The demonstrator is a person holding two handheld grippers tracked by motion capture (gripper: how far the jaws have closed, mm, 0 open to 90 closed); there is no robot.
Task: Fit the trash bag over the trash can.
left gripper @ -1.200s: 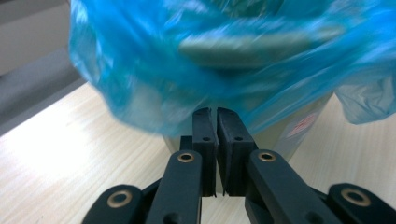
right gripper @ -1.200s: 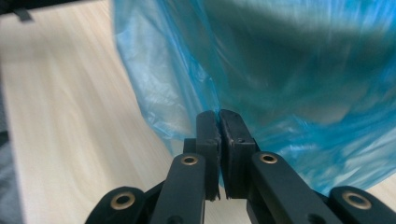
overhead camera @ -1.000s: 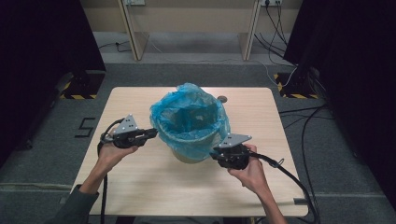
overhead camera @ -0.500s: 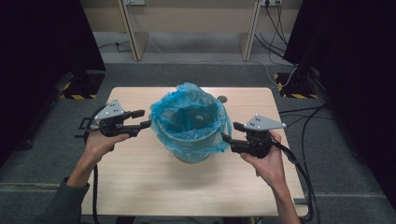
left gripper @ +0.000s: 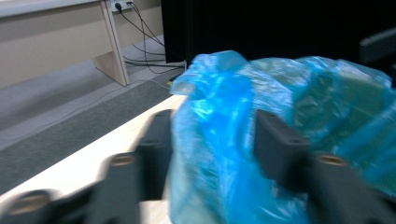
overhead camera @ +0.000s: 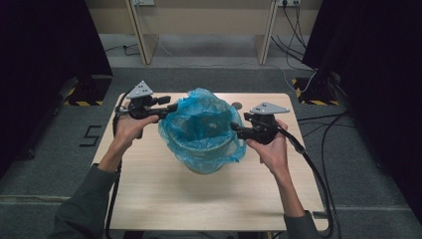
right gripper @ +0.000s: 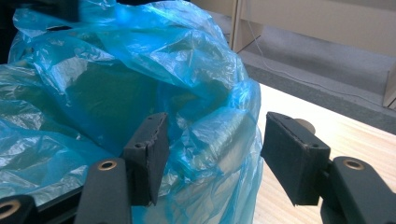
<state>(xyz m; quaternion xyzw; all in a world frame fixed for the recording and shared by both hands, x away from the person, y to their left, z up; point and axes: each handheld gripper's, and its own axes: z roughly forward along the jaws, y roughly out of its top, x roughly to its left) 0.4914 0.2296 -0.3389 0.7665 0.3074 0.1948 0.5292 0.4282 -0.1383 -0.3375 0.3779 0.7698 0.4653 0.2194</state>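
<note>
Blue bag (overhead camera: 201,130) lining a bin (overhead camera: 204,162) mid-table (overhead camera: 164,199), both grippers at its rim.

Left gripper (overhead camera: 170,108) stands spread, its jaws have just been closing, bag film between them, not pinched. Right gripper (overhead camera: 235,128) spread around the rim fold, pads off it. Risk: thin film slips or tears if jaws catch too little; an uneven pull could tip the bin.
</note>
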